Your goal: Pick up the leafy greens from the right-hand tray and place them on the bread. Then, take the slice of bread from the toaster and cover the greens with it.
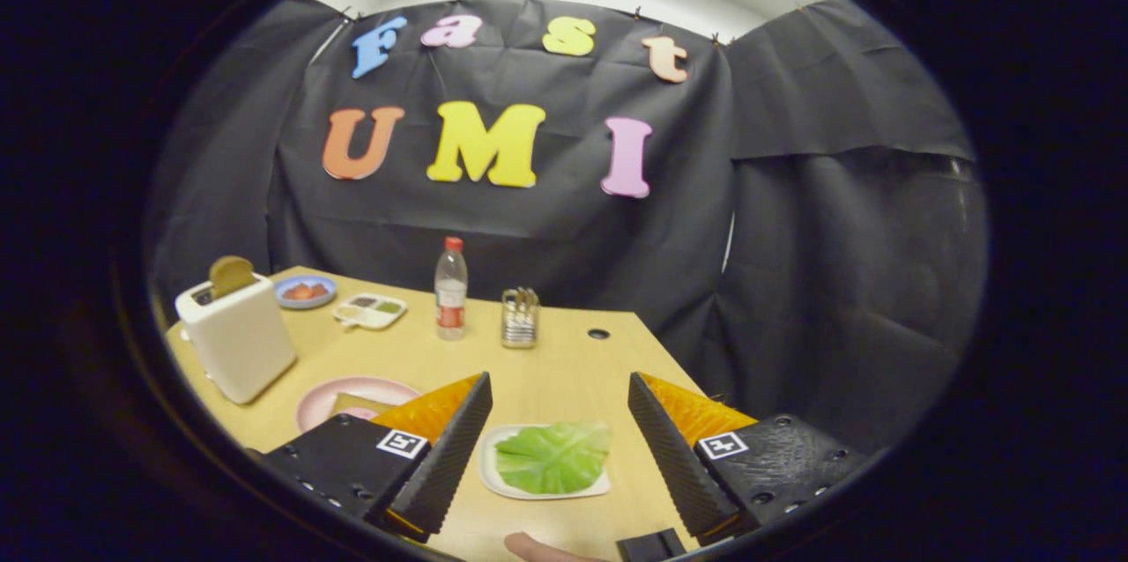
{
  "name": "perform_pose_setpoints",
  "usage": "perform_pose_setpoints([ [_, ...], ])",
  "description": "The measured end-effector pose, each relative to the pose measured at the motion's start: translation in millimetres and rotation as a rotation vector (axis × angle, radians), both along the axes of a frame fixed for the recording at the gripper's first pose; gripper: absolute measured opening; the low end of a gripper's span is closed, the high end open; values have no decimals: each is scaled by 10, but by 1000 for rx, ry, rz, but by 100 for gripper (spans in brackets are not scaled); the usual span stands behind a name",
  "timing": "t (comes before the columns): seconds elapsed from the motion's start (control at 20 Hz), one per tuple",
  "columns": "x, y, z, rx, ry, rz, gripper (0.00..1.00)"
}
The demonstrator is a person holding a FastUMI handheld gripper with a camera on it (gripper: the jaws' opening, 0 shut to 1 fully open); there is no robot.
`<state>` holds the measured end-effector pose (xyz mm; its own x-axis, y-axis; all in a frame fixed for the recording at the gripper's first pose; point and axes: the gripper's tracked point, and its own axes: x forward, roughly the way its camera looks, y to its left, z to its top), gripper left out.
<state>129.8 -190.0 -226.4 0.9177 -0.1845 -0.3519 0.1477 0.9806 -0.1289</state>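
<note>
Near: leafy greens [553, 456] on tray [493, 476], between spread claw [558, 421] fingers.
Left: toaster [236, 335], plate [326, 395].
Far: bottle [450, 289], cutlery holder [520, 317].

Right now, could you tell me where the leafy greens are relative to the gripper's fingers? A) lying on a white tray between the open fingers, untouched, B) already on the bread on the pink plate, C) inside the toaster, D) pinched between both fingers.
A: the leafy greens lie on the white tray, with the gripper open, its fingers apart either side and touching nothing.

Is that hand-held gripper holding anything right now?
No. The hand-held gripper is open, its fingers apart above the leafy greens on their white tray, touching nothing.
</note>
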Motion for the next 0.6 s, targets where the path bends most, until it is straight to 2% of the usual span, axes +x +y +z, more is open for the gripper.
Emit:
perform_pose_setpoints([
  [0.15, 193, -335, -447, 22, 75, -80, 95],
  [0.6, 533, -417, -1408, 108, 300, -94, 96],
])
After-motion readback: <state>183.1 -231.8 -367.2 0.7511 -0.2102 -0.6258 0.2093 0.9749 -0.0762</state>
